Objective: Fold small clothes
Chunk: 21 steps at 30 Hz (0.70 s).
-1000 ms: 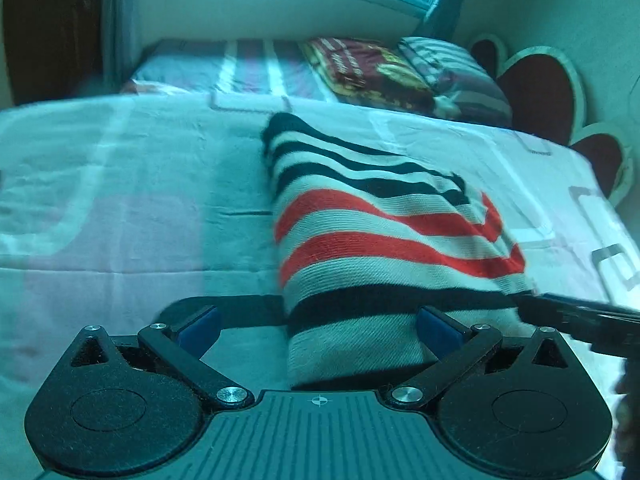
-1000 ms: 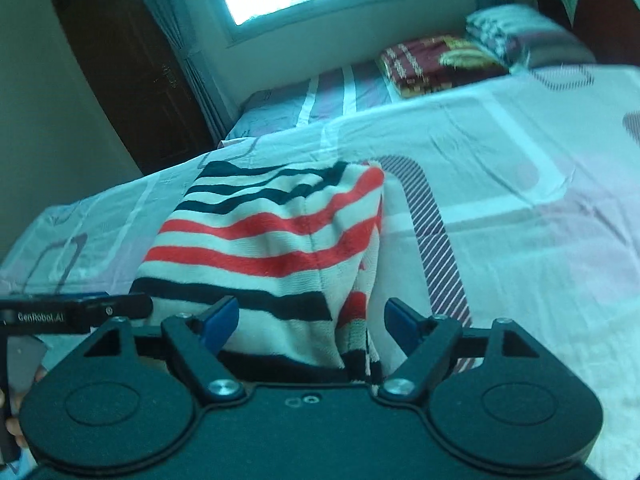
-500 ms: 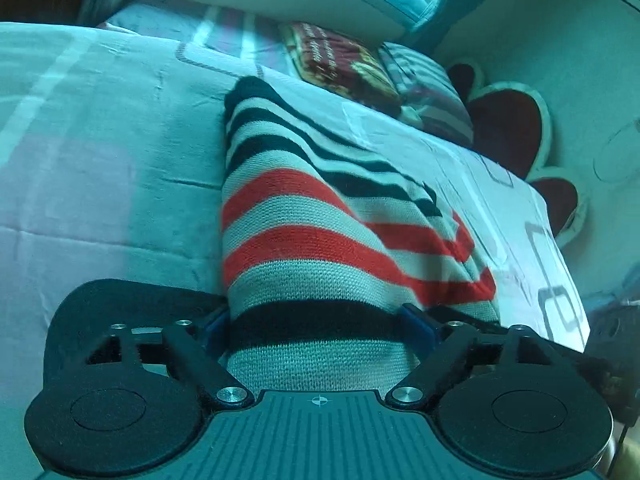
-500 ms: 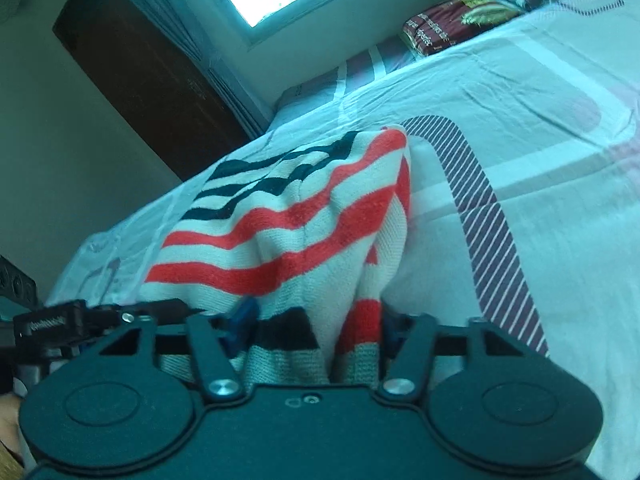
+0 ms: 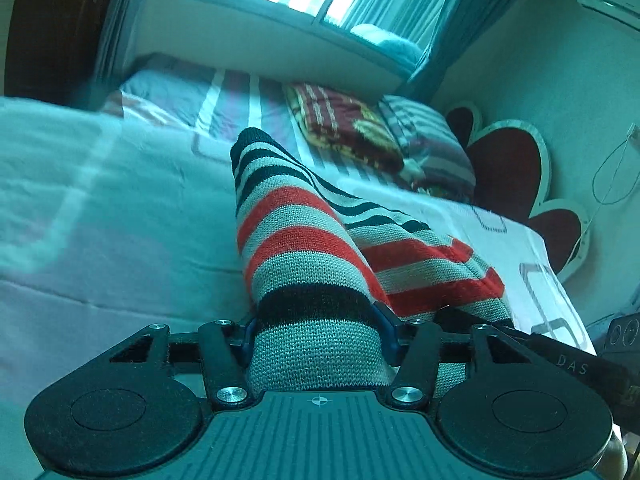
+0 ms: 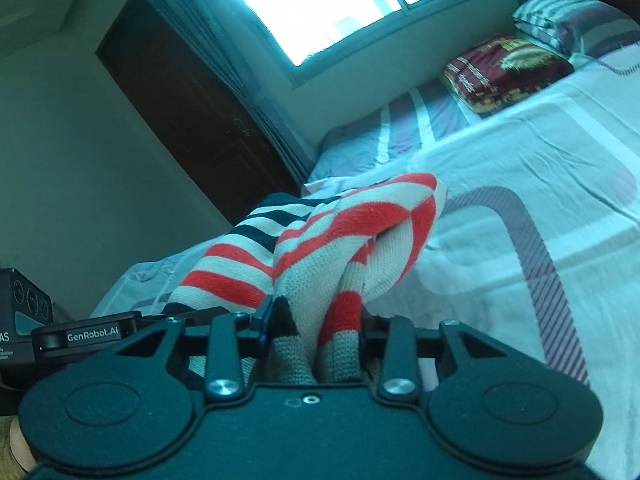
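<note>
Bed (image 5: pixel 100 240) — pale patterned sheet, pillows (image 5: pixel 424 152) at the far end under the window (image 6: pixel 320 4).

Sweater (image 5: pixel 312 272) — striped knit, red, black and grey, far end on the bed, near edge bunched and raised in my two grippers.

Left gripper (image 5: pixel 318 334) — fingers closing, pads pressed on a thick roll of the sweater.

Right gripper (image 6: pixel 314 324) — fingers closing, narrower, clamped on gathered folds at the sweater's other corner.
</note>
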Motion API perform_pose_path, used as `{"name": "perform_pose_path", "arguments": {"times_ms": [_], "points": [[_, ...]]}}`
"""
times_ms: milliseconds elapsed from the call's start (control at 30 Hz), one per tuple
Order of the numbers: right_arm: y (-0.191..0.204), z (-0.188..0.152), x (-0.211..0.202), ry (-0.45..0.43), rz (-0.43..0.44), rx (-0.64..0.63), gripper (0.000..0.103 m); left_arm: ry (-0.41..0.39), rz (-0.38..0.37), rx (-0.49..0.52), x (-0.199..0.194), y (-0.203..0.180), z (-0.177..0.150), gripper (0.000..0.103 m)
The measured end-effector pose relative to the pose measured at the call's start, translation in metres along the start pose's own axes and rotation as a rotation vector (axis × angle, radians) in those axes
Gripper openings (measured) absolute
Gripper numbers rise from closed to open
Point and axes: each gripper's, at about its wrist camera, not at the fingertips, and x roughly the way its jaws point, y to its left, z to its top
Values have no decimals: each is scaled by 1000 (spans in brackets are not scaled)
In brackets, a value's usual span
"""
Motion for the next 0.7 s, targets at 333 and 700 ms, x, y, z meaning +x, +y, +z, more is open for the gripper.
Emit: {"name": "perform_pose_path", "arguments": {"times_ms": [333, 700], "points": [[75, -11, 34, 19, 66, -14, 36, -35, 53, -15, -64, 70, 13, 56], [154, -53, 105, 45, 80, 0, 36, -26, 96, -27, -108, 188, 17, 56]]}}
